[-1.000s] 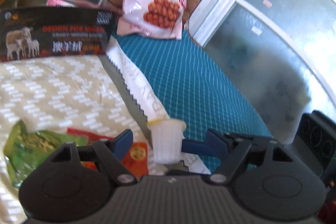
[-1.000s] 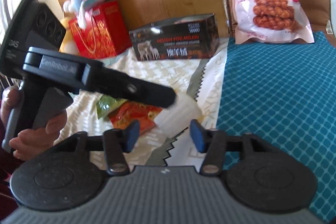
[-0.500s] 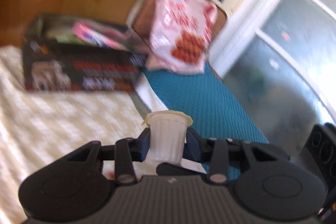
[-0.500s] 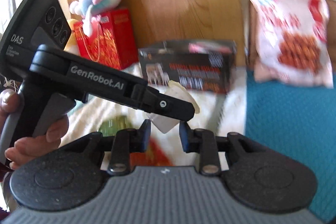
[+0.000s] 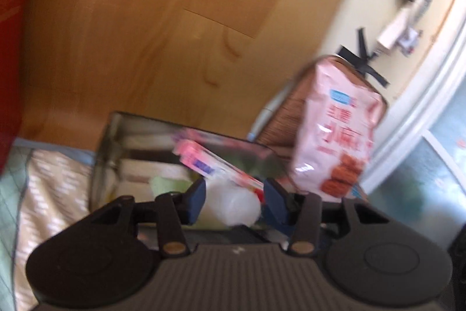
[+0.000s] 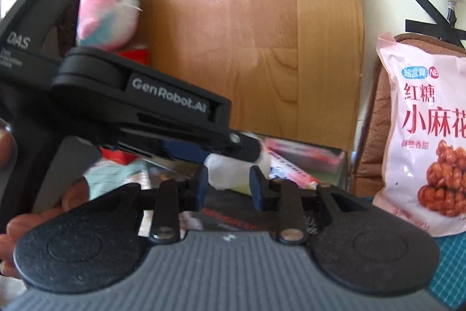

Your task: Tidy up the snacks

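Observation:
My left gripper (image 5: pixel 234 201) is shut on a small white jelly cup (image 5: pixel 231 204) and holds it tilted over the open dark snack box (image 5: pixel 116 153), which holds a pink packet (image 5: pixel 209 162) and other snacks. In the right wrist view the left gripper (image 6: pixel 247 147) reaches in from the left with the jelly cup (image 6: pixel 233 174) above the box (image 6: pixel 335 162). My right gripper (image 6: pixel 228 188) is open; its fingers frame the cup in view, and whether they touch it I cannot tell.
A large pink snack bag (image 6: pixel 425 142) leans on a brown cushion (image 6: pixel 375 118) at the right. A wooden headboard (image 5: pixel 145 34) stands behind the box. A plush toy (image 6: pixel 107 13) and red box (image 6: pixel 131 54) sit at the left.
My left gripper closed on the jelly cup, lifted it off the bedspread and carried it forward over the box, tilting it. The right gripper followed toward the box.

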